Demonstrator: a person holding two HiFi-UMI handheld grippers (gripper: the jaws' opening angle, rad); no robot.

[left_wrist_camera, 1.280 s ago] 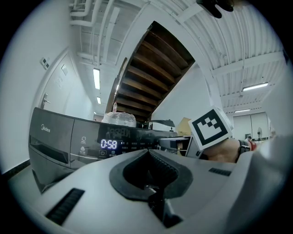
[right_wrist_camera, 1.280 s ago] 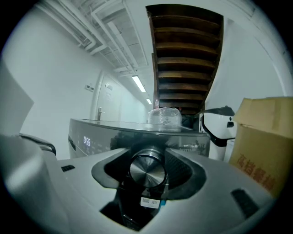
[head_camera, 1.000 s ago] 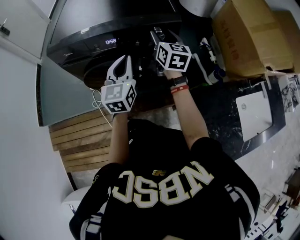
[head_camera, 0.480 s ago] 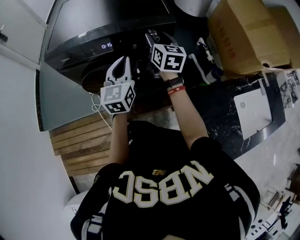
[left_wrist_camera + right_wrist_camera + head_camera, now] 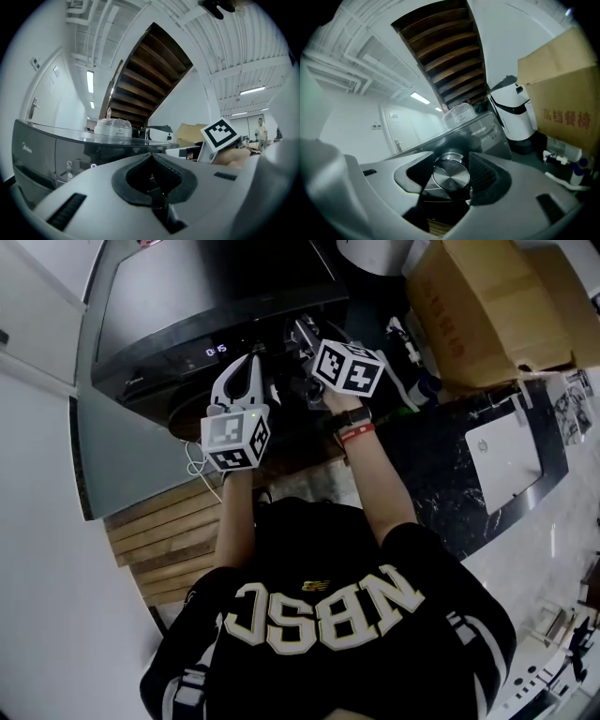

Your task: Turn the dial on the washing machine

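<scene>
Your right hand-held gripper (image 5: 449, 158) is closed on the dial (image 5: 451, 177) of the washing machine (image 5: 483, 133). In the right gripper view, the round, brushed-metal dial sits squarely between the two jaws. A ribbed pad (image 5: 483, 174) presses against its right edge, and the other jaw bears on its left edge. The dial projects from the machine's dark front panel, near the panel's right end.

In the head view, the right hand-held gripper (image 5: 305, 339) reaches to the front of the black washing machine (image 5: 206, 287), to the right of the lit display (image 5: 217, 350). Its marker cube (image 5: 349, 368) is tilted, and the dial is hidden behind the gripper in that view.

Your left hand-held gripper (image 5: 152, 158) is closed and empty. The left gripper view shows its jaws meeting along a single seam with nothing between them. In the head view, the left hand-held gripper (image 5: 246, 367) hangs in front of the machine, just left of the right one. Its jaws point toward the panel below the display, and it touches nothing.

A crumpled clear plastic bag (image 5: 112, 127) lies on the machine's lid. A cardboard box (image 5: 487, 306) stands to the right of the machine, next to a dark marbled desk (image 5: 441, 484).
</scene>
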